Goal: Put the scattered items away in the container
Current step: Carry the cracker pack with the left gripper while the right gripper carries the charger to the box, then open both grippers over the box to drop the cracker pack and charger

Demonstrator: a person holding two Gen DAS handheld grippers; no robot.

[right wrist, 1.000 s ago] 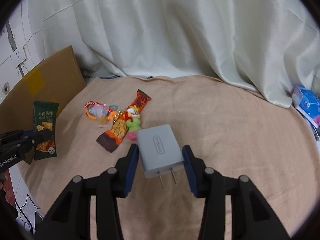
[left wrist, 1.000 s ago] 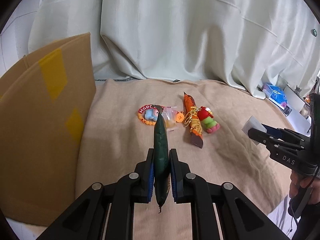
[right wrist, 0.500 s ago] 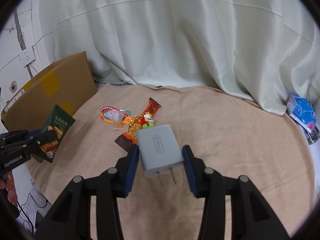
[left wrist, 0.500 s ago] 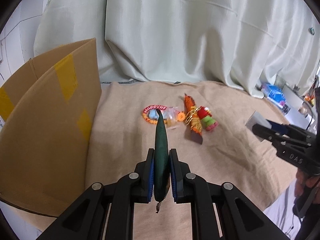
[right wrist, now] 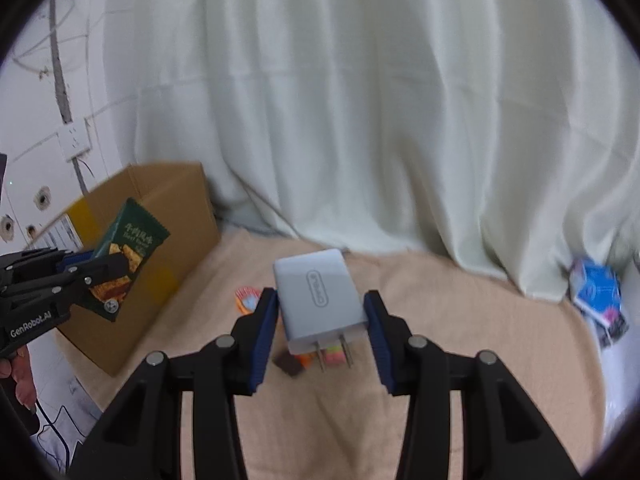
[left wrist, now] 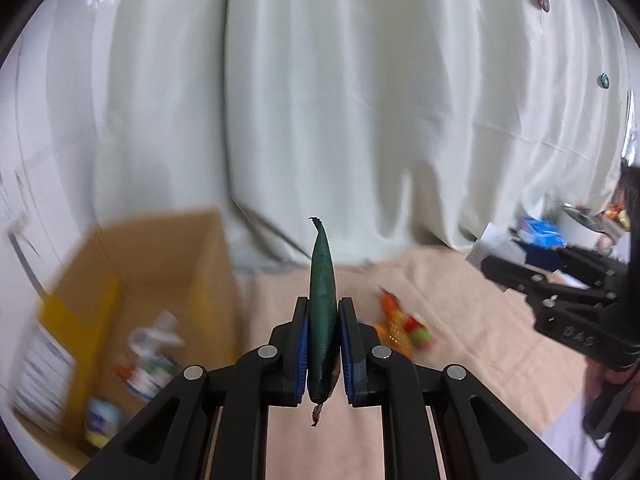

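Observation:
My left gripper (left wrist: 323, 344) is shut on a green snack packet (left wrist: 322, 296), held edge-on and raised beside the open cardboard box (left wrist: 168, 264). The right wrist view shows that packet (right wrist: 124, 256) in front of the box (right wrist: 160, 216). My right gripper (right wrist: 322, 322) is shut on a grey plug charger (right wrist: 316, 292), prongs toward the camera, above the beige cloth. An orange snack bar and a small toy (left wrist: 404, 326) lie on the cloth, and a keyring (right wrist: 246, 298) lies near them.
Inside the box lie a blurred bottle (left wrist: 150, 364) and a yellow-and-blue item (left wrist: 102, 420). A pale curtain (right wrist: 360, 120) hangs behind the beige cloth (right wrist: 460, 320). A blue packet (right wrist: 596, 292) lies at the cloth's right edge.
Both grippers have risen. My left gripper has swung toward the box, so the box's inside now shows. The right gripper still holds the charger.

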